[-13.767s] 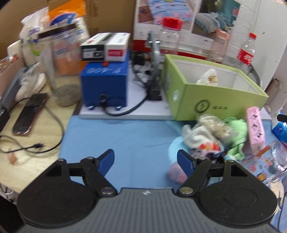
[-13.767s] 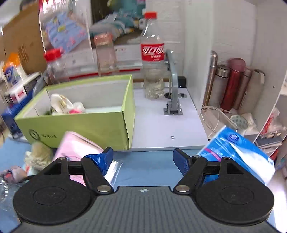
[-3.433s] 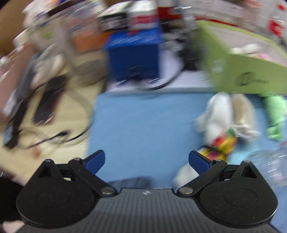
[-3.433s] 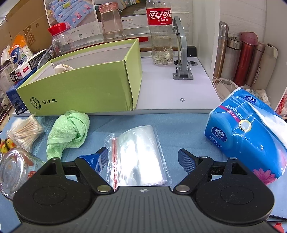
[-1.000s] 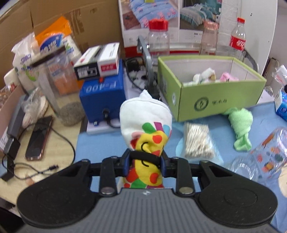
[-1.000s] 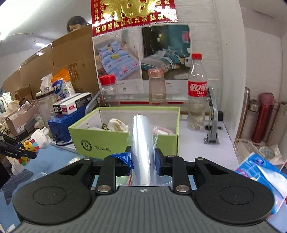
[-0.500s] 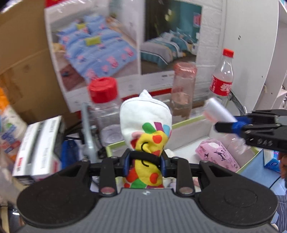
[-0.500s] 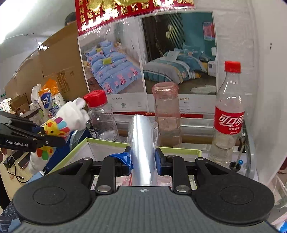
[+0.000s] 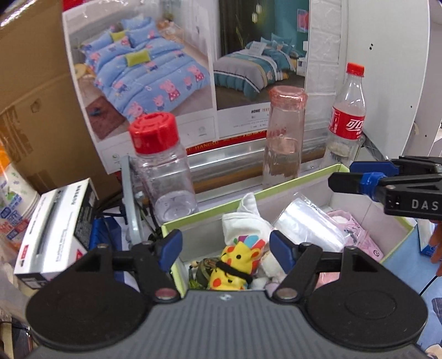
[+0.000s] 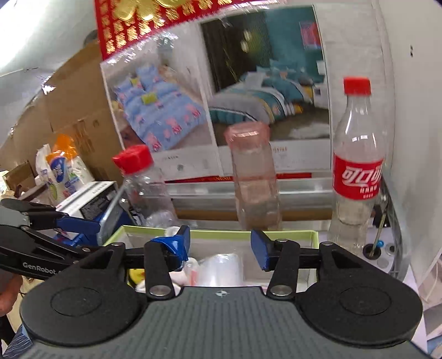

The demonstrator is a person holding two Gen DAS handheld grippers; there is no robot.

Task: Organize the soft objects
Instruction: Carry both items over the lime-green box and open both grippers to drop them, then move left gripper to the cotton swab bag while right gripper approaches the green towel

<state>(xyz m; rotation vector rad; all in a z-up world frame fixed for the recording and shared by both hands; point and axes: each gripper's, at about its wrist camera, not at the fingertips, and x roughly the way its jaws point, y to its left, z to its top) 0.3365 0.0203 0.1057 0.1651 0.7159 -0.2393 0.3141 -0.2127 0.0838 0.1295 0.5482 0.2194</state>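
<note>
Bedding poster [image 9: 193,74] covers the rear wall, w/ a red-and-gold banner [image 10: 154,22] above it. Big cardboard box [image 9: 30,105] stands at left, white brick wall [image 9: 323,44] beside the poster, white panel w/ small holes [image 9: 392,71] at right. Bright, even light; ceiling pale at upper left.

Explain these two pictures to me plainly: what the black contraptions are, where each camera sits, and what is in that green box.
No robot here: a person holds a two-finger gripper in each hand, each carrying a forward-looking fisheye camera. One picture looks along the left gripper, the other along the right gripper. Both are open, holding nothing, over the green box. Inside it lie a colourful stuffed toy, a clear plastic bag and a pink pack. Behind stand a red-capped jar, a pink glass bottle and a cola bottle.
</note>
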